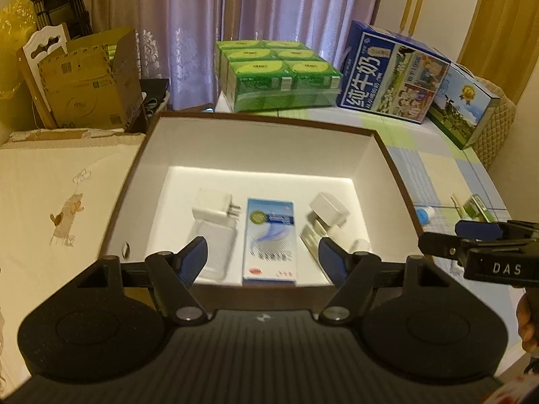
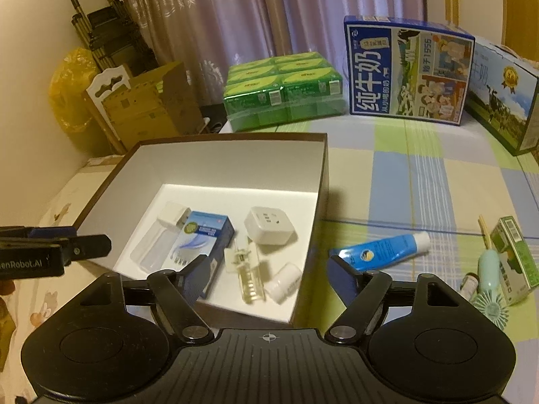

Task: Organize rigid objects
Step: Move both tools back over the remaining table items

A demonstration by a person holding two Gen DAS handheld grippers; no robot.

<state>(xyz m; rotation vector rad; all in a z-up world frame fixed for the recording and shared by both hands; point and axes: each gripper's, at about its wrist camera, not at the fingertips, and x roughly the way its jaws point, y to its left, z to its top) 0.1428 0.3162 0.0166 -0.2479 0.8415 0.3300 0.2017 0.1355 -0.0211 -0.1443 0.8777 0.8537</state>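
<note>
Presumably gathered for storage, the small blue-and-white cardboard carton point(image 1: 269, 240), the white plug adapter point(image 2: 269, 230) and the little white bottle point(image 2: 284, 282) lay inside the brown-walled, white-lined open box point(image 2: 235, 165). Left gripper point(image 1: 262, 259) and right gripper point(image 2: 266, 274) hung above its near edge, jaws spread and empty. The blue plastic tube point(image 2: 380, 247) lay outside on the checked cloth point(image 2: 421, 175), probably unsorted.

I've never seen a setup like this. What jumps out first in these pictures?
A big open box, white inside, sits on the checked cloth, holding a blue carton, a white plug adapter and small bottles. A blue tube lies on the cloth beside it. Both black grippers, left gripper and right gripper, hover open.
</note>
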